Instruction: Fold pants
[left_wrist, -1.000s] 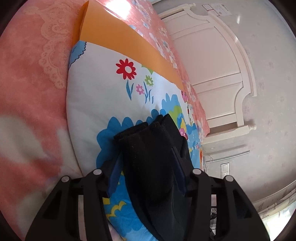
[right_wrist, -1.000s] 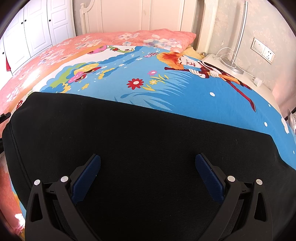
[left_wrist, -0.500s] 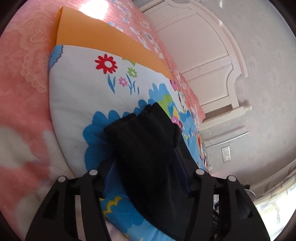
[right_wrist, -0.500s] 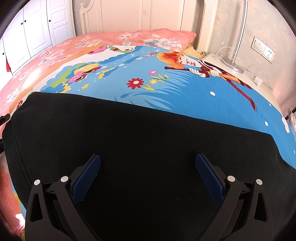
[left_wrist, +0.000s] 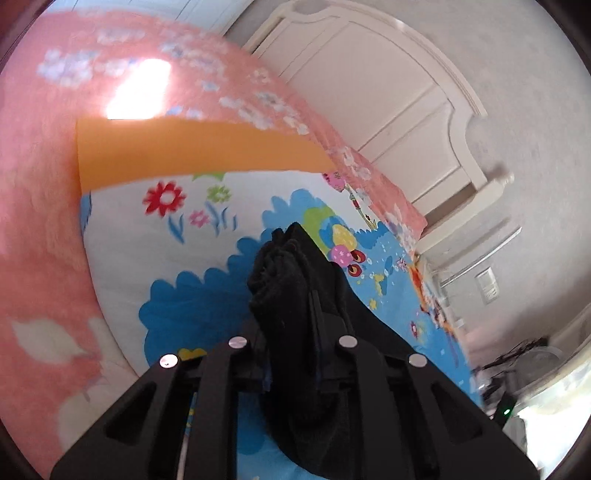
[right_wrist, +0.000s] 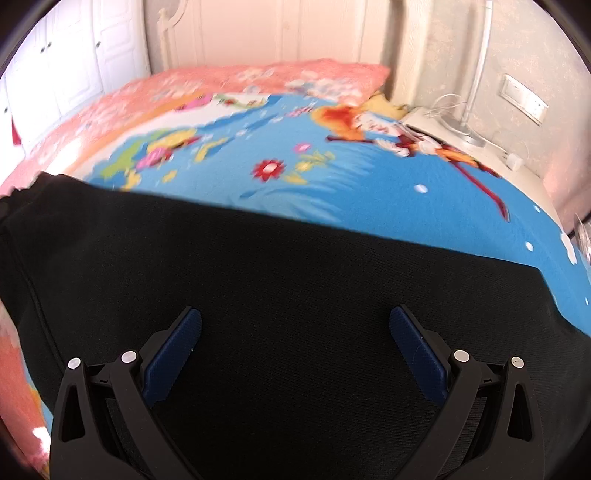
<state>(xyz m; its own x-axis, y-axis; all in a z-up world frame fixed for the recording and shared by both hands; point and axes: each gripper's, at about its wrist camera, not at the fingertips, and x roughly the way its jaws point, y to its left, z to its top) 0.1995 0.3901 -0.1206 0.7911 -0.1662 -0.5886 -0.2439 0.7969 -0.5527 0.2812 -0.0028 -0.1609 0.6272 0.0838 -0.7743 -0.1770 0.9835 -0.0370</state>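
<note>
The black pants (right_wrist: 295, 295) lie spread across a bright cartoon-print blanket (right_wrist: 369, 184) on the bed. My left gripper (left_wrist: 291, 306) is shut on a bunched end of the black pants (left_wrist: 284, 273), with the cloth squeezed between the jaws and raised off the blanket (left_wrist: 155, 258). My right gripper (right_wrist: 295, 328) is open, its blue pads (right_wrist: 173, 350) wide apart just over the flat middle of the pants, holding nothing.
A pink bedspread (left_wrist: 37, 221) and a pink pillow (right_wrist: 295, 77) surround the blanket. A white headboard (left_wrist: 388, 92) stands behind. A bedside table with a lamp (right_wrist: 469, 122) and cables is at the right. White wardrobe doors (right_wrist: 74, 66) are at the left.
My left gripper has closed tight on the pants end and lifted and turned with it. The right gripper stays open and has shifted slightly over the pants.
</note>
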